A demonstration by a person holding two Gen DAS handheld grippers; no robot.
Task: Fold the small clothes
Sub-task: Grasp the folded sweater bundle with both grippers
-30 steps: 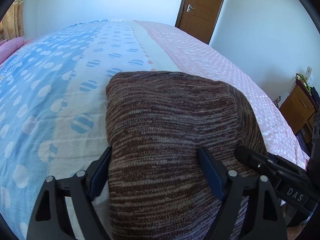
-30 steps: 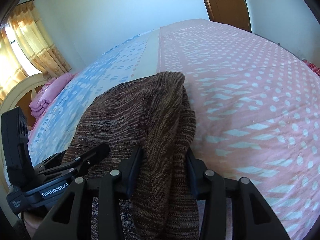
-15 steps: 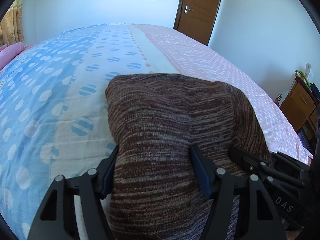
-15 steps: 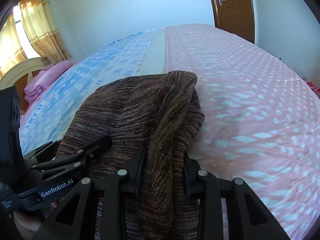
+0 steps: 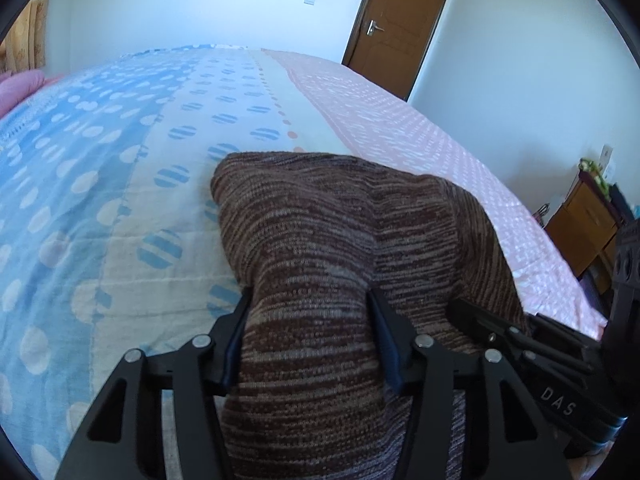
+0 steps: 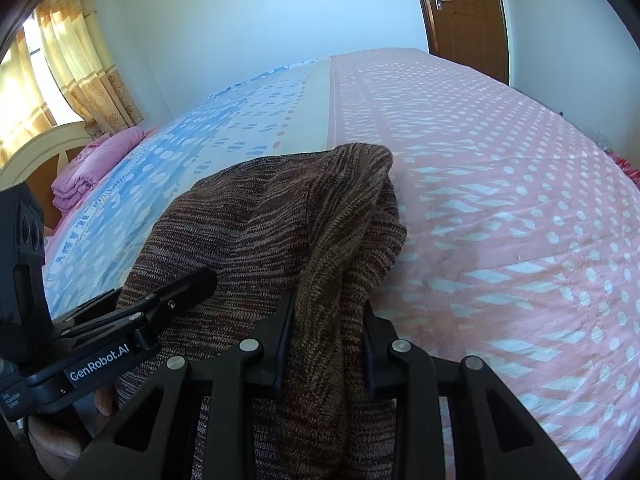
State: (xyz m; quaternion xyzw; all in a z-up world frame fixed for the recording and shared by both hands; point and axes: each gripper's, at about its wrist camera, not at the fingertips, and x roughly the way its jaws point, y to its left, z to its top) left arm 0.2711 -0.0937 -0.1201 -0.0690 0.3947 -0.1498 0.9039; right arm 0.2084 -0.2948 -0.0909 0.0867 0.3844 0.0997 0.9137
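Observation:
A brown striped knit garment lies on the bed near its front edge, its far part folded flat. My left gripper is shut on the garment's near left part. My right gripper is shut on a bunched fold of the garment at its right side. The right gripper also shows in the left wrist view, close on the right. The left gripper also shows in the right wrist view, resting on the knit.
The bed cover is blue with dots on the left, cream in the middle and pink on the right. A folded pink blanket lies at the headboard. A wooden door and a wooden cabinet stand to the right.
Both grippers have closed tighter on the knit and bunched it between their fingers. The garment's near edge has lifted and drawn in; the far fold has stayed in place.

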